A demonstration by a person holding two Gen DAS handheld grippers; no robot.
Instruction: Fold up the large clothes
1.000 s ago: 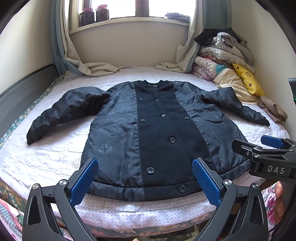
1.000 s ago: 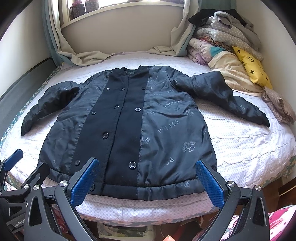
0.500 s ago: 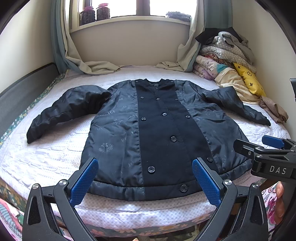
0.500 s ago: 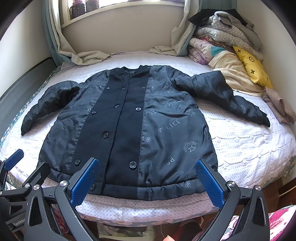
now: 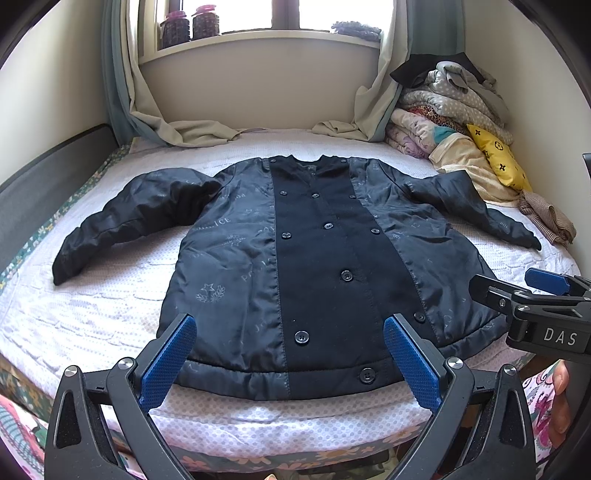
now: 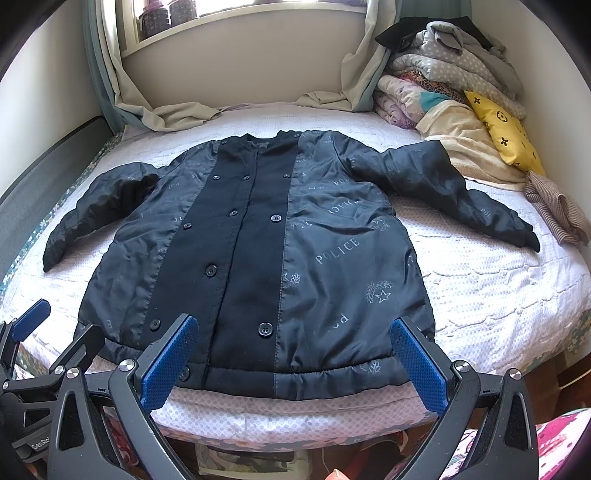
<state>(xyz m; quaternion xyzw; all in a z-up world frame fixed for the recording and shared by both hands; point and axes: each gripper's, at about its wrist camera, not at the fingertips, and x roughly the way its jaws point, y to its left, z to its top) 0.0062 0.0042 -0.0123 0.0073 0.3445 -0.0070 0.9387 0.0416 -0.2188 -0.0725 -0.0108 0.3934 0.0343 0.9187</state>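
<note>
A dark navy padded coat (image 5: 314, 266) (image 6: 280, 251) lies flat and face up on the bed, buttoned, both sleeves spread outward, hem at the near edge. My left gripper (image 5: 290, 362) hangs open just in front of the hem's left half, nothing between its blue pads. Open too, my right gripper (image 6: 291, 363) hovers before the hem's right half, holding nothing. Each gripper shows at the edge of the other's view: the right gripper (image 5: 532, 291) and the left gripper (image 6: 40, 332). The left sleeve (image 5: 122, 221) and right sleeve (image 6: 450, 192) rest on the sheet.
The white dotted bed sheet (image 5: 92, 306) (image 6: 498, 288) surrounds the coat. A pile of folded blankets and clothes (image 6: 454, 81) with a yellow cushion (image 6: 506, 129) fills the far right corner. Curtains (image 5: 173, 125) drape onto the bed's far side under a windowsill with jars (image 5: 188, 26).
Both grippers have drifted very slightly; the view shifts a little. The coat lies as before, and both grippers remain open.
</note>
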